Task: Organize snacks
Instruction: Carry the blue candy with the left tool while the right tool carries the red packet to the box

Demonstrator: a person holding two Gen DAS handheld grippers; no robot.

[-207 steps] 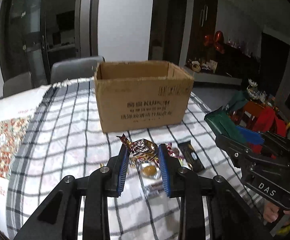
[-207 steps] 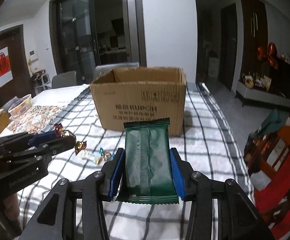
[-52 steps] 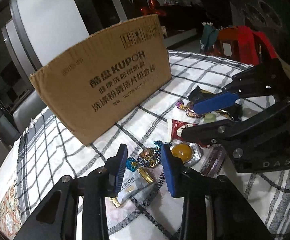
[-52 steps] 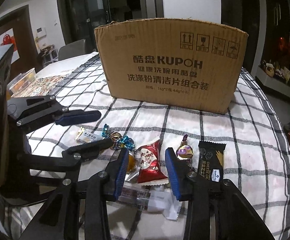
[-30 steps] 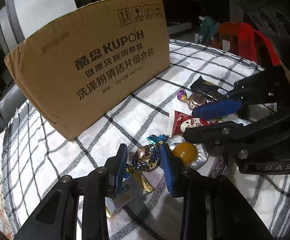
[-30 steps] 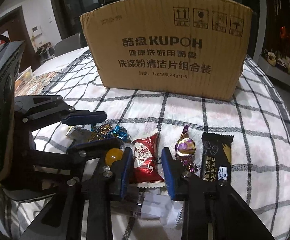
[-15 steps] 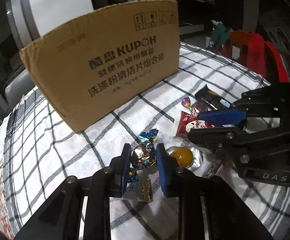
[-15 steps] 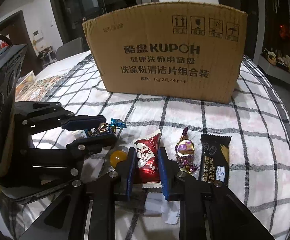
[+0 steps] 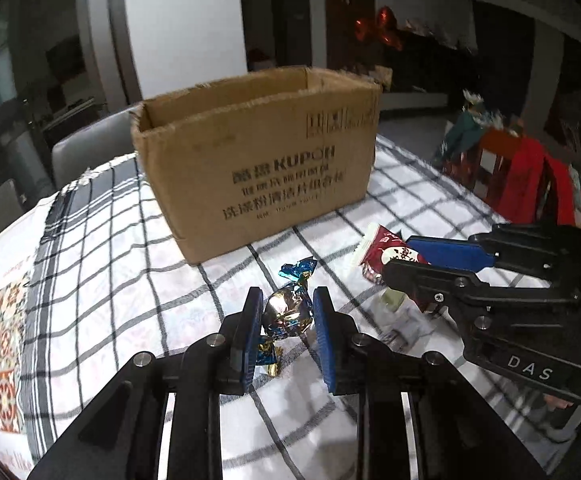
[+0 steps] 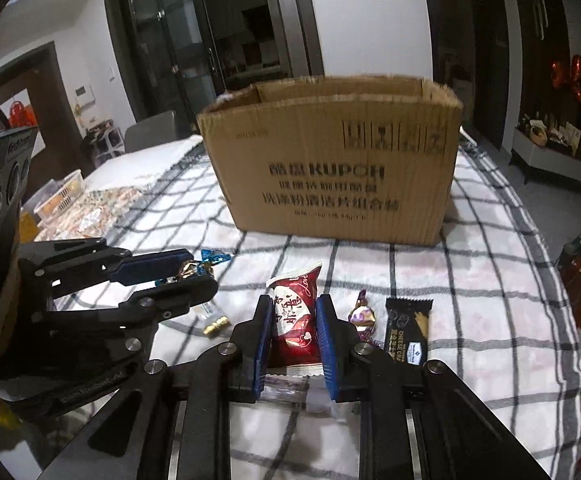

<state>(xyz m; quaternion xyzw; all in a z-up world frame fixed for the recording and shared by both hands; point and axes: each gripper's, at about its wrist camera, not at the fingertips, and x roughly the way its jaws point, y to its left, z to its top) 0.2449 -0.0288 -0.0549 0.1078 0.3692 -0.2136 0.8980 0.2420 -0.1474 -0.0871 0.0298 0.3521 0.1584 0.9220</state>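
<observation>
Open checked cloth point(image 10: 470, 280) up to the cardboard box's point(image 10: 330, 176) near wall

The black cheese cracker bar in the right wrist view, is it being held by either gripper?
No, the black cheese cracker bar lies flat on the checked tablecloth, to the right of the right gripper, whose pads clamp a red snack packet.

- a foil-wrapped candy point(image 9: 287, 314) is clamped between the left gripper point(image 9: 285, 322) pads.
- a red snack packet point(image 9: 386, 255) is held by the right gripper point(image 9: 410, 260).
- a cardboard box point(image 9: 258, 168) is seen behind, on the checked tablecloth point(image 9: 102, 264).
</observation>
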